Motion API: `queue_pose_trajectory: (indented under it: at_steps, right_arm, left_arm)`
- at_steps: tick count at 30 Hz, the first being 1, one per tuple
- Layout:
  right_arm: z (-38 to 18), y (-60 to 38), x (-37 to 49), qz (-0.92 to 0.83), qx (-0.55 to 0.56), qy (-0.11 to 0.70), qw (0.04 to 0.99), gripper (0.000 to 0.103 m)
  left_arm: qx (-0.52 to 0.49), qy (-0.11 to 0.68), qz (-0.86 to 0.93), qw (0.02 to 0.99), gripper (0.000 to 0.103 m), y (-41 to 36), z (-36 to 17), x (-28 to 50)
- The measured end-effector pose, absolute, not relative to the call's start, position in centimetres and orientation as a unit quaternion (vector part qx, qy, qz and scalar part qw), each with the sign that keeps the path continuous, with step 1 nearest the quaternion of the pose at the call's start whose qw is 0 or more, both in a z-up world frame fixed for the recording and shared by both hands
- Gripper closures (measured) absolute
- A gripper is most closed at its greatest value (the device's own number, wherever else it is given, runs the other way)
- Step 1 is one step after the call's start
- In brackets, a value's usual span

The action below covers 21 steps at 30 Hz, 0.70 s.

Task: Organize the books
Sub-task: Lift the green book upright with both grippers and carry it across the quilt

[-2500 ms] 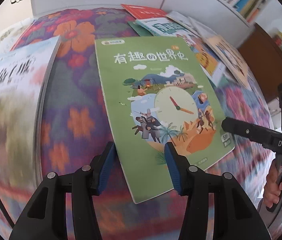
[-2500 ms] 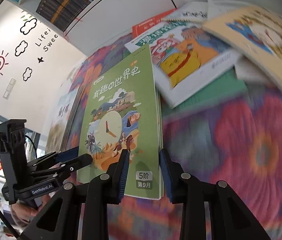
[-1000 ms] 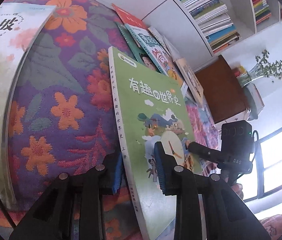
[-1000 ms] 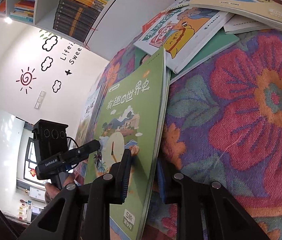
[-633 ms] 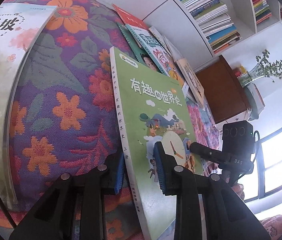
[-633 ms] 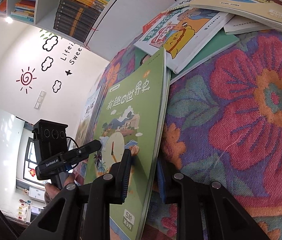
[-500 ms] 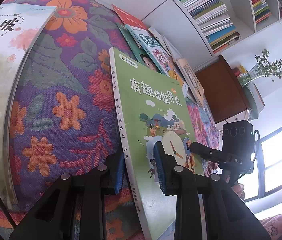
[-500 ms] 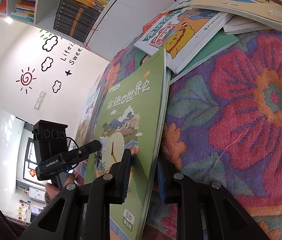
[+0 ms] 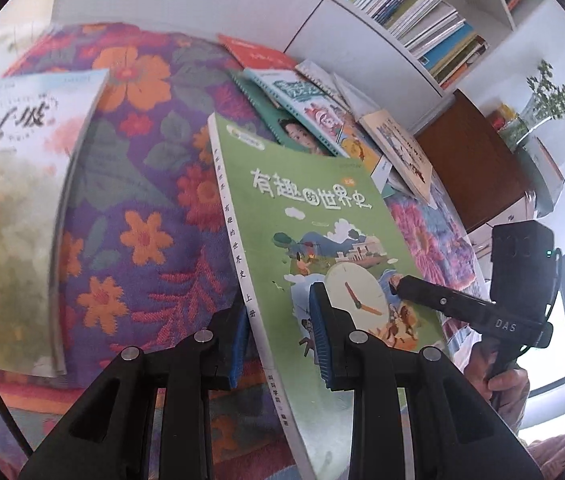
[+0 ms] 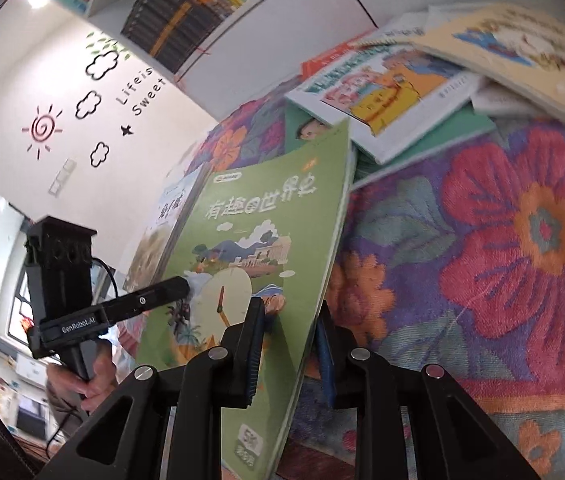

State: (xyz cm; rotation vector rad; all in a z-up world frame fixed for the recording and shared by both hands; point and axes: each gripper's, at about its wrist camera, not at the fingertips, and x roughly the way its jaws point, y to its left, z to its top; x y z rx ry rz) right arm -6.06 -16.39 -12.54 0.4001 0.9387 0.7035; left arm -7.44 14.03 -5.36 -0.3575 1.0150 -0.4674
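The green book (image 9: 322,216) is held between both tools, tilted up from the flowered cloth (image 9: 142,200) that covers the tabletop. The left hand-held gripper (image 9: 278,336) is clamped on its spine edge near the lower corner, one blue pad on the cover and one behind. The right hand-held gripper (image 10: 290,344) is clamped on the opposite long edge, also near the bottom. The cover is light green with white Chinese characters, a drawing of a clock face, buildings and small figures. Behind it a loose pile of other books (image 10: 422,80) lies flat on the cloth. To the left lies a pale book (image 9: 14,184), blurred.
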Motion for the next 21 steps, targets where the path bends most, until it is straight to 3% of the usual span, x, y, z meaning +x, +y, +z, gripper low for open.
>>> queue_pose_trajectory:
  at_steps: [21]
  right_arm:
    - [-9.6, -14.1, -7.9, 0.351, 0.124, 0.406, 0.835, 0.08]
  left_arm:
    - [-0.145, 0.452, -0.226, 0.851, 0.076, 14.9, -3.3, -9.1]
